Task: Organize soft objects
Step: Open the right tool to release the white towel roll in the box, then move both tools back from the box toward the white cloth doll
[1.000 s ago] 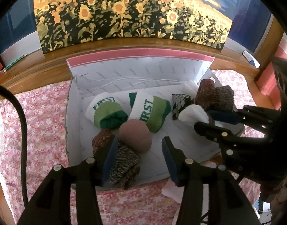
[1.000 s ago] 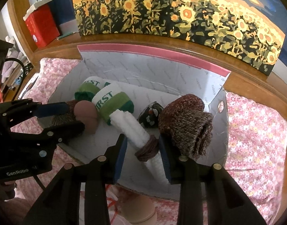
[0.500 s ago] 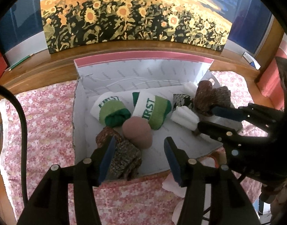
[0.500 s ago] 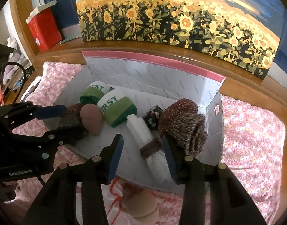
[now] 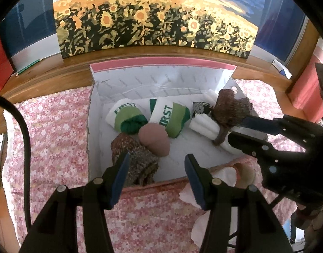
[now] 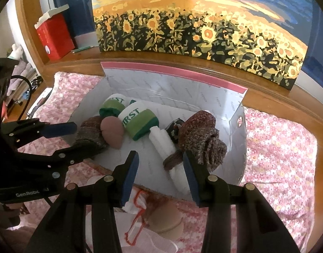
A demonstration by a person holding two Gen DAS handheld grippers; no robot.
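A white box (image 5: 161, 84) (image 6: 238, 135) with a pink rim holds several rolled socks. Two green-and-white rolls (image 5: 127, 116) (image 5: 172, 118), a pink ball (image 5: 155, 139) (image 6: 111, 131), a white roll with a brown band (image 5: 212, 128) (image 6: 167, 147), a brown knit roll at the left front (image 5: 136, 158) and a bigger brown knit roll at the right (image 5: 231, 109) (image 6: 201, 137). My left gripper (image 5: 155, 179) is open and empty above the box's near edge. My right gripper (image 6: 159, 172) is open and empty, just in front of the white roll.
Loose white and beige socks (image 6: 159, 223) (image 5: 231, 175) lie on the pink flowered bedspread (image 5: 51, 137) in front of the box. A wooden ledge with a sunflower painting (image 5: 153, 23) stands behind. A red box (image 6: 53, 35) is at the far left.
Both grippers have drawn back toward me from the box. The right gripper has opened wider and the white roll now lies free in the box.
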